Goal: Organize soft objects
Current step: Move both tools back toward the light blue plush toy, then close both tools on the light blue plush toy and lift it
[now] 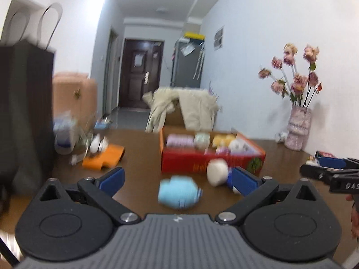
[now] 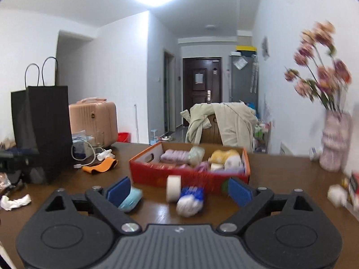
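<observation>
Hovering low over the brown table (image 2: 280, 174), my right claw (image 2: 180, 189) has its 2 blue pads (image 2: 119, 188) spread wide apart, gripping nothing. Between them, lower centre of the right view, sits a blue-and-white rolled soft bundle (image 2: 190, 199), with a cream roll (image 2: 173, 188) standing just behind it and touching it. Tucked against the inner side of my left-hand pad there's a light blue soft piece (image 2: 132, 199); whether pad and cloth touch, I cannot tell.

Over to my left claw (image 1: 177, 177): fingers equally wide open, nothing held. That light blue soft piece (image 1: 178, 191) lies blurred at bottom centre of the left view, between the pads, nearer the camera than their tips. The cream roll (image 1: 217, 171) is just right of centre, right beside the right-hand pad (image 1: 243, 181).

Further out, the red cardboard box (image 2: 154, 174) sits mid-frame, already loaded with soft items: a purple one (image 2: 175, 155), a pale green one (image 2: 196, 153), a yellow one (image 2: 221, 155), more white and lilac pieces at its right end. Left of the box, an orange piece (image 2: 101, 164) lies flat, a black paper bag (image 2: 42, 130) stands at the left edge, and a crumpled white cloth (image 2: 15, 201) lies lower left. At the right edge, a pale pink vase (image 2: 334, 143) of flowers.
</observation>
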### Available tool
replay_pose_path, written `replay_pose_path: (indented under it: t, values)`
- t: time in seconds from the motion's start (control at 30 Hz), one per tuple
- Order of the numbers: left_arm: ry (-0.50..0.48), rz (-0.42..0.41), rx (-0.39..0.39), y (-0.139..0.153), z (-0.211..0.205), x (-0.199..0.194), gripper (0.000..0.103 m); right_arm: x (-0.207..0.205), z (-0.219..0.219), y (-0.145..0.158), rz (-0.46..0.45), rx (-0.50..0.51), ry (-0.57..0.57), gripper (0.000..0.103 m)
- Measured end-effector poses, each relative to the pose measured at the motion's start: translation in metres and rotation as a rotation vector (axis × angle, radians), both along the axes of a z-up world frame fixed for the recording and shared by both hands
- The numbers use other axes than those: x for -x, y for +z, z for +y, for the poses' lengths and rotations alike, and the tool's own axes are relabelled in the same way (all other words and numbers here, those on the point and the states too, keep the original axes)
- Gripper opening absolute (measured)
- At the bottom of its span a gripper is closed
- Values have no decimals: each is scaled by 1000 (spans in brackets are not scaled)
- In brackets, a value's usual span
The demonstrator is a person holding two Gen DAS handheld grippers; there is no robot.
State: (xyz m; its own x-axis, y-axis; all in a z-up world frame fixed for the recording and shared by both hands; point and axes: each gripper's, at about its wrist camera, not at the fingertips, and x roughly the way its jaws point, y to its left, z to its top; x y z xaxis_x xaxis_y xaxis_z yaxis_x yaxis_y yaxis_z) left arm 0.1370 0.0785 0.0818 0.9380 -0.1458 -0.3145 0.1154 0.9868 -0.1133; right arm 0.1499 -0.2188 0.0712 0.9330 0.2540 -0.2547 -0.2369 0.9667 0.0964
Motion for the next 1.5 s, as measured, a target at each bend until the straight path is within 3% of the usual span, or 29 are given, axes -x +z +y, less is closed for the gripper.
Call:
replay_pose_path:
  t: [0.1,0.23,0.43,0.73,1.0,1.13,1.2,1.37,1.4,1.5]
  values:
    - [0,58,-15,-27,-1,17,103,28,9,-22,21,1,-23,95]
    - [-5,51,-48,-41,0,34,103,48,17,-42,68,5,-21,95]
    - [5,51,-41,-40,3,31,103,42,24,-51,105,3,-19,95]
    - [2,150,-48,-57,1,0,103,10,29,-62,170,-12,-5,92]
    - [25,248,34,-64,1,-61,103,-42,35,-63,238,-46,40,72]
    - [-47,295,102,-66,-2,-92,99,-84,45,-56,247,-48,126,63]
    - [-74,305,121,-67,-7,-106,94,-109,53,-52,245,-10,156,56]
    - [-79,370,176,-78,-9,-148,68,-177,75,-46,327,2,291,53]
    - [-78,375,188,-80,-8,-154,65,-188,83,-47,340,20,317,47]
    - [-88,396,226,-85,-2,-170,60,-221,102,-51,387,36,362,43]
